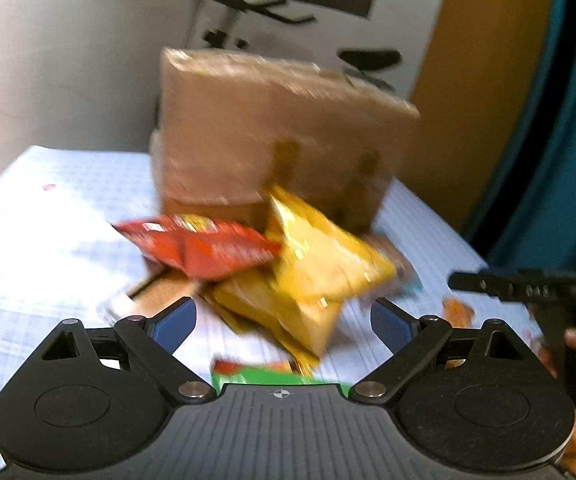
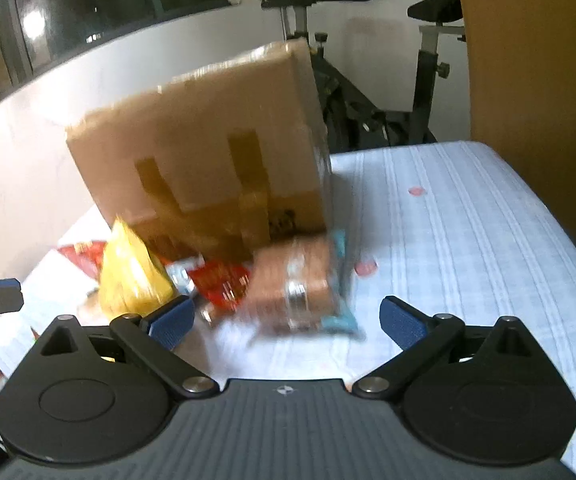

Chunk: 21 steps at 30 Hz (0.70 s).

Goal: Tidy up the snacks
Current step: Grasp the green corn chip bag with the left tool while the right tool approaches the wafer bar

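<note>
A pile of snack packets lies in front of a cardboard box (image 1: 271, 136) on a white patterned cloth. In the left wrist view a red packet (image 1: 203, 246) rests on yellow packets (image 1: 320, 264), and a green packet (image 1: 263, 376) lies close under my left gripper (image 1: 283, 320), which is open and empty just short of the pile. In the right wrist view the box (image 2: 207, 152) stands behind a brown and blue packet (image 2: 300, 284), a red packet (image 2: 223, 284) and a yellow packet (image 2: 131, 276). My right gripper (image 2: 288, 320) is open and empty in front of the brown packet.
The cloth-covered table (image 2: 468, 240) stretches to the right with its edge near an orange panel (image 2: 528, 60). An exercise bike (image 2: 368, 92) stands behind the table. The right gripper shows at the right edge of the left wrist view (image 1: 528, 284).
</note>
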Each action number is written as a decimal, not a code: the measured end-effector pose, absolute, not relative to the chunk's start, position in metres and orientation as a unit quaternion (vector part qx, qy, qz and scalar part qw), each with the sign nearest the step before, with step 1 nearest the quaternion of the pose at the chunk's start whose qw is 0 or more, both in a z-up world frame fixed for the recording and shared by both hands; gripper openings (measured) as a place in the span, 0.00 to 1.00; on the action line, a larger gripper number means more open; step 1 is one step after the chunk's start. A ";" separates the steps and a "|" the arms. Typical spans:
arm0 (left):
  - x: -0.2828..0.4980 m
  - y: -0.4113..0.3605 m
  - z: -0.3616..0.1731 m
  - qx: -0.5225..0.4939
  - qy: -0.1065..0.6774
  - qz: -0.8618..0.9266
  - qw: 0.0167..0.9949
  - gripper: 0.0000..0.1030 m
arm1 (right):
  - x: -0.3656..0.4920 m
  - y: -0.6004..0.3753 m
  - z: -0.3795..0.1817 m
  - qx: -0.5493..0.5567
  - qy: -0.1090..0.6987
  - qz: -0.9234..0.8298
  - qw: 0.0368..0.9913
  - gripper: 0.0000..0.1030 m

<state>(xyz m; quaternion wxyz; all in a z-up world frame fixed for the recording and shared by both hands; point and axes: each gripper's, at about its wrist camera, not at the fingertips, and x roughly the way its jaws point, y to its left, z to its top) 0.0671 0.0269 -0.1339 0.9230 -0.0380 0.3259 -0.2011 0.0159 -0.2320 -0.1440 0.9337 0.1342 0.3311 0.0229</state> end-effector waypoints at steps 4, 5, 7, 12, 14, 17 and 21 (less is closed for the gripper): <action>0.072 0.034 -0.145 -0.047 0.352 -0.193 0.915 0.93 | 0.011 -0.232 -0.154 0.148 0.340 0.025 0.928 0.98; 0.074 0.038 -0.147 -0.056 0.359 -0.192 0.911 0.93 | 0.011 -0.232 -0.156 0.150 0.342 0.024 0.927 0.98; 0.076 0.042 -0.150 -0.063 0.372 -0.194 0.906 0.93 | 0.010 -0.231 -0.157 0.153 0.344 0.022 0.926 0.97; 0.076 0.042 -0.161 -0.052 0.394 -0.191 0.898 0.93 | 0.009 -0.231 -0.161 0.161 0.345 0.020 0.925 0.97; 0.077 0.040 -0.167 -0.054 0.400 -0.191 0.895 0.93 | 0.009 -0.231 -0.162 0.162 0.346 0.017 0.924 0.97; 0.077 0.035 -0.176 -0.051 0.412 -0.188 0.890 0.93 | 0.007 -0.229 -0.162 0.160 0.344 0.009 0.925 0.97; 0.074 0.028 -0.184 -0.047 0.422 -0.192 0.885 0.93 | 0.005 -0.227 -0.161 0.155 0.341 0.002 0.927 0.97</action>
